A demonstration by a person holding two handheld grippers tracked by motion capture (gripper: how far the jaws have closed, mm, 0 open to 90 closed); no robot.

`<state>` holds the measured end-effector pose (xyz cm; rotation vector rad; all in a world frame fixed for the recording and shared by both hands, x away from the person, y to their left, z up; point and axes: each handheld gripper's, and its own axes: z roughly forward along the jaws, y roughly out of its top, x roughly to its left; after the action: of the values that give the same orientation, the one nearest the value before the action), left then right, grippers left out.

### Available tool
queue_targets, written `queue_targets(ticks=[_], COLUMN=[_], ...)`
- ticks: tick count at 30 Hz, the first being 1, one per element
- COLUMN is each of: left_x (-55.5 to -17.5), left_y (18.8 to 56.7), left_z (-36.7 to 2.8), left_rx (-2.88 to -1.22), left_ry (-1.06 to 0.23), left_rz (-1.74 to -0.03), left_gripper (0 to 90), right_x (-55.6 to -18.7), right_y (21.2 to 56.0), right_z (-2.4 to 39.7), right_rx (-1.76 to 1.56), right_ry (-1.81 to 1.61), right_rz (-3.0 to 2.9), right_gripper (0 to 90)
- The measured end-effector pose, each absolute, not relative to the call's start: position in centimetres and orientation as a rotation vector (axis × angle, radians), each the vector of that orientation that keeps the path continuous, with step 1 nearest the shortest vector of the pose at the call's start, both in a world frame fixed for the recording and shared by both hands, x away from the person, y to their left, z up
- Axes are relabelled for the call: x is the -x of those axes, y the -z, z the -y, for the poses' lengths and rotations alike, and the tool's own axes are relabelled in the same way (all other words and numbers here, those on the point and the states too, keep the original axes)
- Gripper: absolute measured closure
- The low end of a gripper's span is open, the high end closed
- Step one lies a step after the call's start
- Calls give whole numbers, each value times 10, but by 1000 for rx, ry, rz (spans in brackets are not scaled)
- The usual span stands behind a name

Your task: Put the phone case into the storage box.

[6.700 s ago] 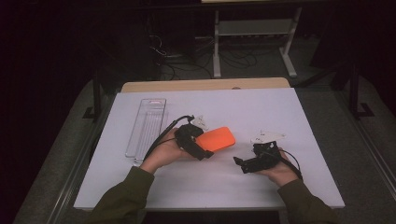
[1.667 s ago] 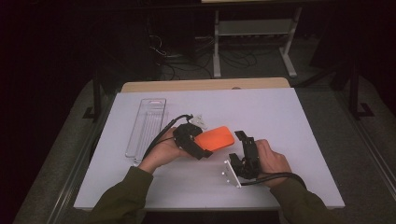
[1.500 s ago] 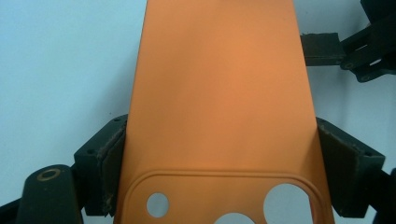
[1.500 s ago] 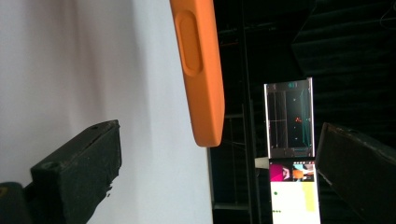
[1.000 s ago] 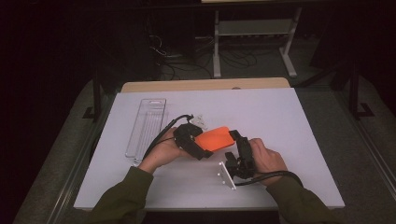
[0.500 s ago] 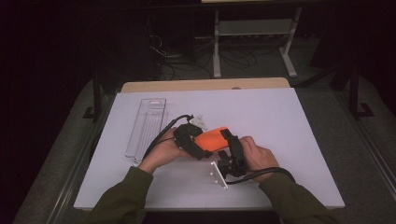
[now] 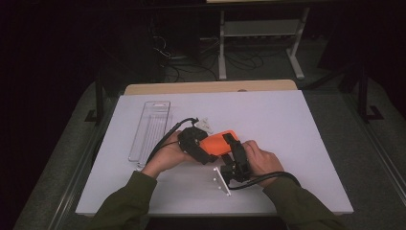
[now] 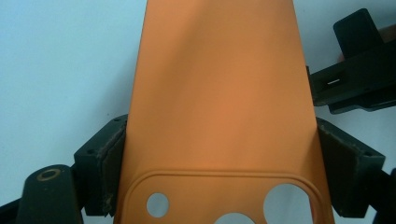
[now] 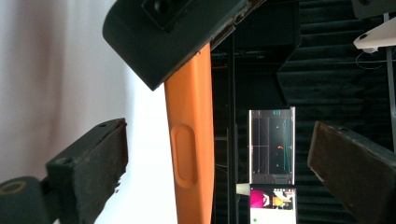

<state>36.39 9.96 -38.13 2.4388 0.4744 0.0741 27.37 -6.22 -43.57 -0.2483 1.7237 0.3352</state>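
Phone case (image 7: pixel 218 143): orange, in the middle of the high view, lifted over the white surface (image 7: pixel 287 124) and gripped at its camera-cutout end.
Left hand-held gripper (image 7: pixel 203 154): jaws closed on the phone case; in the left gripper view its pads (image 8: pixel 108 163) press both long edges of the case (image 8: pixel 219 102), just above the camera holes at the bottom of the frame.
Right hand-held gripper (image 7: pixel 233 143): at centre right of the high view, touching or just beside the case's right end. Its jaws stand wide and have just been closing a little. In the right gripper view the case's thin edge (image 9: pixel 189 140), with a side-button bump, runs upright between the pads (image 9: pixel 100 163), which are apart from it on both sides.
Case relative to grippers: spans between the two, left end clamped, right end inside the open jaws.
Clear tray (image 7: pixel 149 129): left of centre in the high view, well apart from both hands.
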Motion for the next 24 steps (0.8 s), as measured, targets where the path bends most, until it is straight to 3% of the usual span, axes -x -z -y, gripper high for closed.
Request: queue_targets(ticks=[24], left_x=[-363], left_y=[381], left_z=[-99], left_rx=[-2456], left_ry=[-80], left_rz=[-449], left_gripper=[153], right_x=[-269], right_y=[437], right_z=[59], right_rx=[252], right_ry=[-293], right_rz=[-1769], right_gripper=[378])
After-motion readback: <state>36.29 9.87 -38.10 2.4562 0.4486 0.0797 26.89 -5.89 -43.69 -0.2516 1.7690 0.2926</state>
